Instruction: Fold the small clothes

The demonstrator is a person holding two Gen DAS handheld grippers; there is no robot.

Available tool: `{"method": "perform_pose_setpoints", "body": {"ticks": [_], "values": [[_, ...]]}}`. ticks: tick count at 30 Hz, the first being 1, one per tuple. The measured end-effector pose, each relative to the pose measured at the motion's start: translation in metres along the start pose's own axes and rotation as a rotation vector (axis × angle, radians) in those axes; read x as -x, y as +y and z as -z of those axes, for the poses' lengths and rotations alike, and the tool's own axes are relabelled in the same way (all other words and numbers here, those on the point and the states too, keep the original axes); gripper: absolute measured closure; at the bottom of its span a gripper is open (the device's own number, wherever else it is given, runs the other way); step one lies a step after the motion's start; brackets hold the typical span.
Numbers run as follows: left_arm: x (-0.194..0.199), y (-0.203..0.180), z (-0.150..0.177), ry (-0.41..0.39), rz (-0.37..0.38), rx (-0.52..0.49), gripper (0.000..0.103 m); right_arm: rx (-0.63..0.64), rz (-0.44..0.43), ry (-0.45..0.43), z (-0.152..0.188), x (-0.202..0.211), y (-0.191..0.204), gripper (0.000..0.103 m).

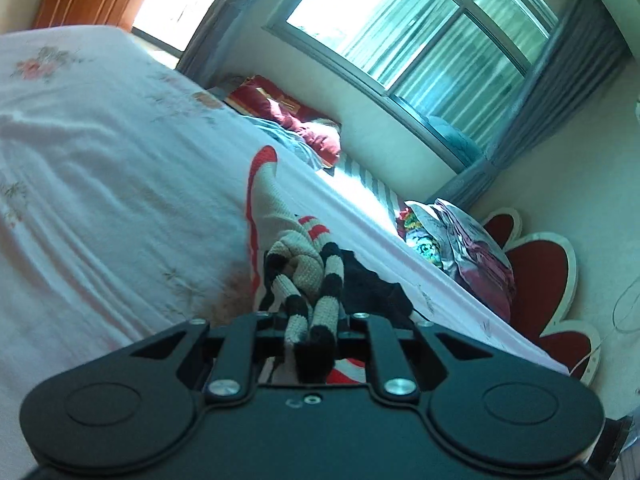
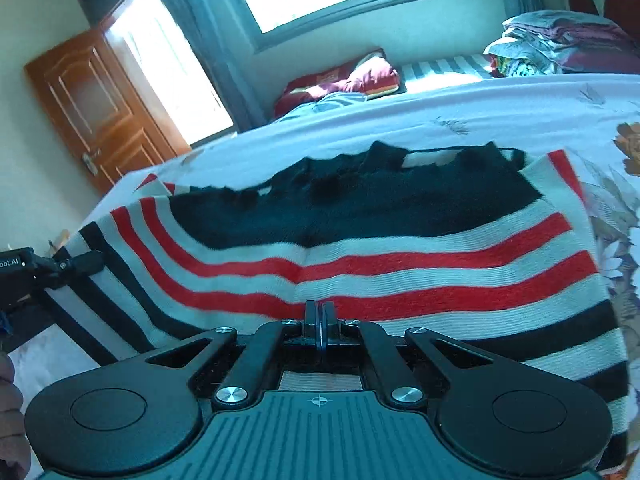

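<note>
A knitted sweater (image 2: 400,272) with black, red and cream stripes hangs spread over the bed, its black part toward the far side. My right gripper (image 2: 320,308) is shut, its fingers pressed together on the sweater's near striped edge. My left gripper (image 2: 86,262) grips the sweater's left edge at the far left of the right wrist view. In the left wrist view, bunched striped knit of the sweater (image 1: 296,268) fills the jaws of the left gripper (image 1: 310,320) and hides its fingertips. A red-edged part of the sweater trails onto the sheet.
The bed has a pale floral sheet (image 1: 100,160). A red pillow (image 2: 352,76) lies under the window, and a stack of folded bedding (image 2: 560,48) sits by the red headboard (image 1: 540,264). A wooden door (image 2: 92,108) stands open at the left.
</note>
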State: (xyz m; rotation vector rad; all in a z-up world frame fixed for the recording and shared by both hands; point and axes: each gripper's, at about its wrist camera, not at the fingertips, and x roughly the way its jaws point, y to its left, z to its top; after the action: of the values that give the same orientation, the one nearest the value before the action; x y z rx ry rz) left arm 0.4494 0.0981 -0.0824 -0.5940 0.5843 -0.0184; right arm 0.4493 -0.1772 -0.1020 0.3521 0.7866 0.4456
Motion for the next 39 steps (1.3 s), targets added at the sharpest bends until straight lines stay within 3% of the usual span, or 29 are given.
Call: {"method": "perform_pose_setpoints", "body": {"ticks": [8, 11, 13, 14, 15, 16, 17, 18, 19, 24, 28, 31, 38, 39], "values": [[-0.036, -0.139, 0.045, 0.123, 0.048, -0.303, 0.089, -0.115, 0.055, -0.137, -0.021, 0.088, -0.091, 0.103], [-0.076, -0.177, 0.09, 0.277, 0.043, -0.417, 0.085, -0.178, 0.062, -0.146, -0.022, 0.117, -0.125, 0.103], [-0.113, -0.19, 0.13, 0.472, 0.052, -0.49, 0.076, -0.214, 0.054, -0.138, -0.022, 0.128, -0.14, 0.103], [-0.112, -0.196, 0.14, 0.461, 0.047, -0.517, 0.069, -0.235, 0.049, -0.134, -0.021, 0.136, -0.149, 0.103], [-0.103, -0.201, 0.146, 0.425, 0.068, -0.553, 0.048, -0.244, 0.056, -0.132, -0.021, 0.139, -0.153, 0.103], [-0.093, -0.203, 0.146, 0.41, 0.11, -0.557, 0.04, -0.247, 0.073, -0.132, -0.021, 0.143, -0.157, 0.099], [-0.079, -0.201, 0.141, 0.383, 0.142, -0.535, 0.041, -0.246, 0.081, -0.132, -0.022, 0.146, -0.158, 0.089], [-0.069, -0.197, 0.135, 0.36, 0.148, -0.52, 0.041, -0.247, 0.078, -0.14, -0.022, 0.149, -0.158, 0.052], [-0.058, -0.198, 0.123, 0.32, 0.137, -0.507, 0.042, -0.244, 0.068, -0.159, -0.022, 0.152, -0.157, 0.037], [-0.032, -0.151, 0.053, 0.116, 0.029, -0.411, 0.046, -0.221, -0.067, -0.129, -0.028, 0.132, -0.136, 0.037], [-0.052, -0.107, 0.026, 0.163, -0.017, -0.343, 0.06, -0.206, -0.122, -0.059, -0.029, 0.097, -0.114, 0.038], [-0.071, -0.092, 0.028, 0.224, -0.018, -0.331, 0.061, -0.206, -0.118, -0.001, -0.028, 0.07, -0.107, 0.038], [-0.085, -0.065, 0.04, 0.269, 0.02, -0.26, 0.058, -0.277, -0.115, 0.106, -0.025, 0.032, -0.113, 0.038], [-0.087, -0.063, 0.04, 0.273, 0.026, -0.259, 0.056, -0.281, -0.116, 0.117, -0.026, 0.029, -0.111, 0.044]]}}
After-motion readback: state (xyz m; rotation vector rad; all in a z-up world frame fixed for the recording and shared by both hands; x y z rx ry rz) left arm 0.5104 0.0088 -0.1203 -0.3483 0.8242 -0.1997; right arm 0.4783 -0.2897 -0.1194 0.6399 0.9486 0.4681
